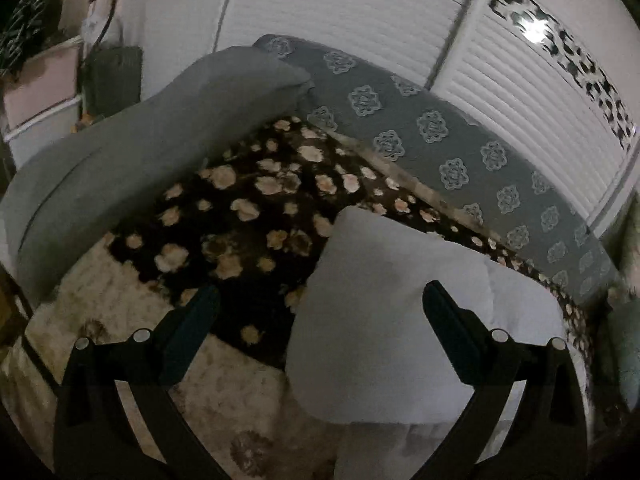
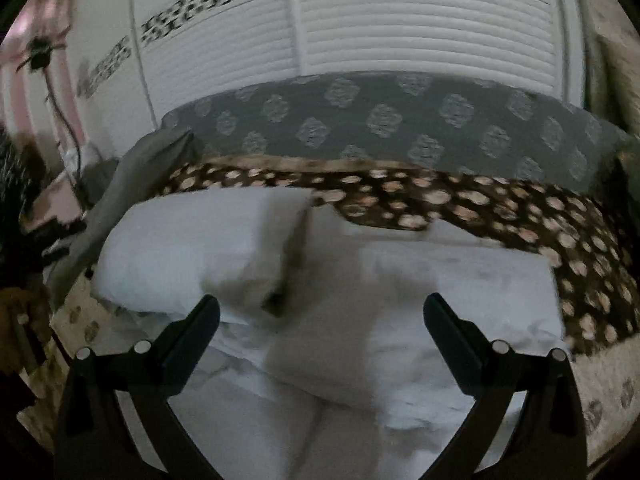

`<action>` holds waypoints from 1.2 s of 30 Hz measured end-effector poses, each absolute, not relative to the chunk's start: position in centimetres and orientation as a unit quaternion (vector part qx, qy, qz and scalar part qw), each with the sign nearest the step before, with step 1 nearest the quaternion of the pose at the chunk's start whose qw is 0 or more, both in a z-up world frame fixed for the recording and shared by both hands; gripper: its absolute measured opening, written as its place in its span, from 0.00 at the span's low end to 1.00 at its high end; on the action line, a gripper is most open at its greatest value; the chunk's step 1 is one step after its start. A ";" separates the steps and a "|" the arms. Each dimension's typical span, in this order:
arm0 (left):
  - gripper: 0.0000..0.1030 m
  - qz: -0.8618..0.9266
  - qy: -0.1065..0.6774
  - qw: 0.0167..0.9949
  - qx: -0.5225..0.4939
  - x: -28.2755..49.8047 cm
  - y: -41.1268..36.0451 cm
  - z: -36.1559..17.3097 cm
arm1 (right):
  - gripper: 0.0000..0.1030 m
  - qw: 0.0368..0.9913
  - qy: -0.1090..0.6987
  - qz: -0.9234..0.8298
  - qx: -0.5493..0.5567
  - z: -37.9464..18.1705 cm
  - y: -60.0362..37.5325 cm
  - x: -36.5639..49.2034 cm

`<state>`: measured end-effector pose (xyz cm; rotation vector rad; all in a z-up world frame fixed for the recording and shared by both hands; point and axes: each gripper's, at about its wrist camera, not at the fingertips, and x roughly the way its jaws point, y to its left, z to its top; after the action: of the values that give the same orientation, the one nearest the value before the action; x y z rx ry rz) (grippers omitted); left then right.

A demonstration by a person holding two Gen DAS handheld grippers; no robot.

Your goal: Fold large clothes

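We found the white garment (image 2: 360, 312) lying on the bed, partly folded, with one thick folded portion (image 2: 200, 248) stacked toward the left side and the rest spread flat toward the near edge. In the left wrist view the same white garment (image 1: 392, 320) showed as a rounded, doubled-over mass near the bed's near edge, to the right of the centre of that view. It lay, we judged, on the flat middle of the bed because that gave room to lay a large piece out and turn it over on itself.

Our left hand-held gripper (image 1: 320, 316) hovered above the garment's left margin with its jaws wide apart and nothing between them. Our right hand-held gripper (image 2: 320, 320) hung over the middle of the cloth, jaws likewise spread and empty. Both were blurred, so we could not tell whether they touched the fabric. We judged that they were parted so as to take a fresh hold on an edge for the following fold.

Under the garment lay a dark brown blanket with pale flowers (image 1: 248, 200), its cream border (image 1: 120, 300) at the near edge. A grey bolster (image 1: 140, 152) ran along the bed's left side, and a grey patterned cushion (image 2: 380, 120) lined the far edge against white slatted doors (image 2: 400, 20).
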<state>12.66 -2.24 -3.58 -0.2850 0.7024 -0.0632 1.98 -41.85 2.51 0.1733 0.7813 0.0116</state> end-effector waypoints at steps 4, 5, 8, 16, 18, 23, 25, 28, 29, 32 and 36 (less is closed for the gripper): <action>0.97 -0.024 0.357 0.927 -0.118 13.3 -3.5 -5.2 | 0.97 0.912 0.399 0.048 0.085 0.4 -39.3 4.3; 0.97 -0.023 0.362 0.923 -0.129 13.4 -3.4 -5.6 | 0.94 0.911 0.400 0.052 0.084 0.0 -38.9 4.7; 0.97 -0.026 0.370 0.917 -0.150 13.7 -3.2 -6.3 | 0.58 0.903 0.414 0.072 0.091 -1.6 -38.4 6.0; 0.97 -0.043 0.347 0.932 -0.098 13.4 -5.5 -5.1 | 0.05 0.931 0.350 0.033 0.101 1.6 -41.8 3.8; 0.97 -0.037 0.334 0.938 -0.087 12.9 -5.5 -4.3 | 0.05 0.946 0.306 -0.029 0.102 4.4 -44.9 2.0; 0.97 -0.047 0.318 0.941 -0.103 12.2 -6.1 -3.3 | 0.06 0.924 0.299 -0.215 0.100 6.9 -54.0 -4.1; 0.97 -0.065 0.327 0.938 -0.093 12.3 -7.5 -3.6 | 0.13 0.896 0.352 -0.228 0.145 4.7 -56.9 -4.4; 0.97 -0.094 0.333 0.937 -0.055 12.2 -10.3 -4.2 | 0.57 0.861 0.362 -0.309 0.177 3.0 -58.9 -5.0; 0.97 -0.101 0.334 0.936 -0.043 12.1 -11.2 -4.2 | 0.75 0.866 0.336 -0.333 0.162 4.0 -58.6 -5.1; 0.97 -0.115 0.329 0.937 -0.012 12.4 -13.4 -3.8 | 0.98 0.905 0.251 -0.317 0.136 6.9 -56.3 -4.8; 0.97 -0.116 0.306 0.945 -0.008 13.6 -16.0 -2.1 | 0.98 0.948 0.243 -0.193 0.067 7.3 -51.2 -0.2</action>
<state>13.59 -15.96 -2.15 -0.0172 0.6240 -0.2365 -0.21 -51.24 7.32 0.1371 0.4950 -0.3936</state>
